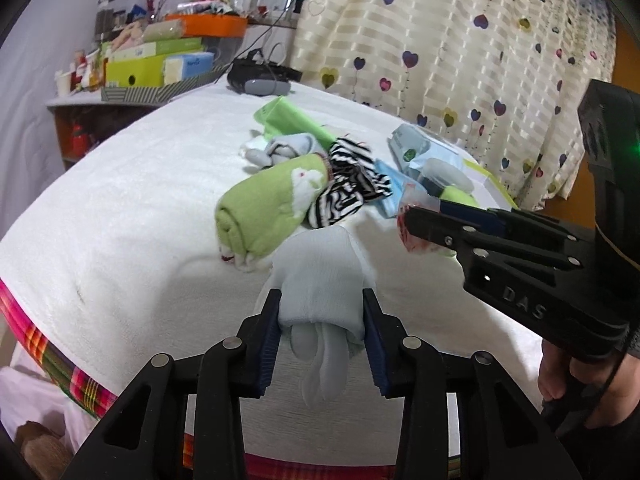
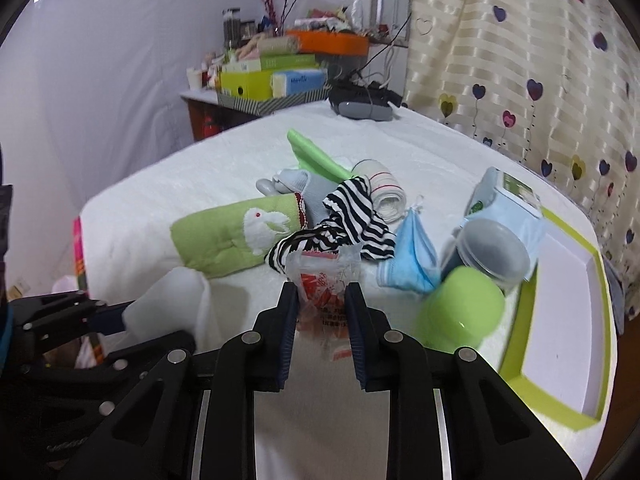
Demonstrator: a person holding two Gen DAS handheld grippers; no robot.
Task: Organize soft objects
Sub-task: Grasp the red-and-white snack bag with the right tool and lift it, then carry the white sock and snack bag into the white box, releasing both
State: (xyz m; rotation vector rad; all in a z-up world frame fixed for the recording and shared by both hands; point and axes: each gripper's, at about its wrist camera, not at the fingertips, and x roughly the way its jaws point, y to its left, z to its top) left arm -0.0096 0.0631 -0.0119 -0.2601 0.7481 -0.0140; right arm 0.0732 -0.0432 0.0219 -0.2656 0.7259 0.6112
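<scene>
White towelled bed [image 1: 140, 184], heart-print curtain [image 1: 460, 40] behind

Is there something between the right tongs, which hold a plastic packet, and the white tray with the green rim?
Yes. The green cup and the grey-lidded tub lie between the packet in the right tongs and the tray.
</scene>
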